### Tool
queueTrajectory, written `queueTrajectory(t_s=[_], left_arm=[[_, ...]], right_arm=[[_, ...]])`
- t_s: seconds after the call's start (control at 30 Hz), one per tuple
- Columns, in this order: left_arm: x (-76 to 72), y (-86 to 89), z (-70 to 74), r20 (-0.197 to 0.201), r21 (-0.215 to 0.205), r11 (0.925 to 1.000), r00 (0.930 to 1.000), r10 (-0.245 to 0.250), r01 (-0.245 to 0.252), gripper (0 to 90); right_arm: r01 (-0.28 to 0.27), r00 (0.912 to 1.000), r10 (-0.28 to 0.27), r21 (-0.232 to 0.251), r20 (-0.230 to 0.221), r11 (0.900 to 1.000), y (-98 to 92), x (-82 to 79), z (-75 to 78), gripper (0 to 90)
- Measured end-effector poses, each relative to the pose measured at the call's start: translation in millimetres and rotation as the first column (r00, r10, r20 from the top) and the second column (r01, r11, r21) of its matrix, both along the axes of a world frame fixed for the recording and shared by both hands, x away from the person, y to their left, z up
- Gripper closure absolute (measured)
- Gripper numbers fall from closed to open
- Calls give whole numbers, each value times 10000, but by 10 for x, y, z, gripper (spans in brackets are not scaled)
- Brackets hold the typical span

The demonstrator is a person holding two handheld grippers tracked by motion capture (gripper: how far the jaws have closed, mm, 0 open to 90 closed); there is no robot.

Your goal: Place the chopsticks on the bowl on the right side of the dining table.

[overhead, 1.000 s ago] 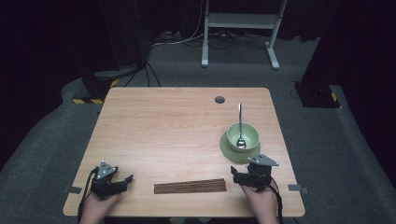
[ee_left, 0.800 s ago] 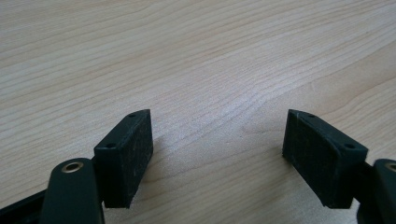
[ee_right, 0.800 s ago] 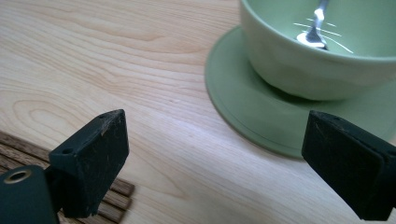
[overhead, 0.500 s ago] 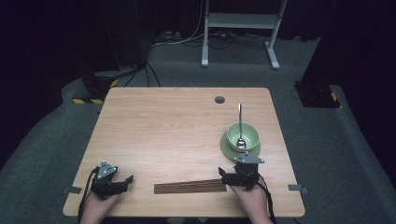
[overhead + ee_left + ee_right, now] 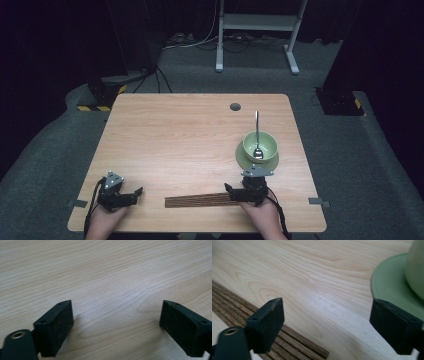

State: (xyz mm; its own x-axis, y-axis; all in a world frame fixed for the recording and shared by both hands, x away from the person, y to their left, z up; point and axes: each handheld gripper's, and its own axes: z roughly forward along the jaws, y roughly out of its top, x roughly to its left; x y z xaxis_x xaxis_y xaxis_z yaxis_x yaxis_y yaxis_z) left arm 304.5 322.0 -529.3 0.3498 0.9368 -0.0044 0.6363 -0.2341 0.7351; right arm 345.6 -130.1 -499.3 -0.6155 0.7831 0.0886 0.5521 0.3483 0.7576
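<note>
Bright table [image 5: 200, 130], perhaps soft close-ups

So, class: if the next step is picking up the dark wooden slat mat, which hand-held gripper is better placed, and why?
Probably the right hand-held gripper: its open jaws sit at the slat mat's right end. The left hand-held gripper, also open, rests apart over bare table.

Pale smooth wood-grain table [image 5: 190, 135], dark ribbed wooden mat [image 5: 197, 200], glossy green bowl [image 5: 260, 145], shiny metal spoon [image 5: 257, 135].
</note>
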Motion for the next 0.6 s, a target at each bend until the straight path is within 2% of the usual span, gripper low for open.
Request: queueTrajectory(t_s=[0.17, 0.27, 0.43, 0.6], left_arm=[[3, 1, 1, 17, 12, 10000, 10000, -25, 25, 168], [-23, -24, 4, 288, 214, 9998, 9996, -25, 19, 206], [2, 18, 4, 96, -82, 9996, 9996, 267, -266, 216], [0, 14, 3, 120, -42, 9996, 9995, 281, -280, 222]], right_arm=[[-317, 9994, 317, 42, -157, 9995, 34, -5, -11, 169], [-670, 9976, 672, 125, -185, 9977, 48, -14, -20, 223], [-988, 9948, 994, 250, -210, 9948, 62, -25, -26, 274], [-1477, 9888, 1480, 124, -193, 9889, 104, -39, -46, 405]])
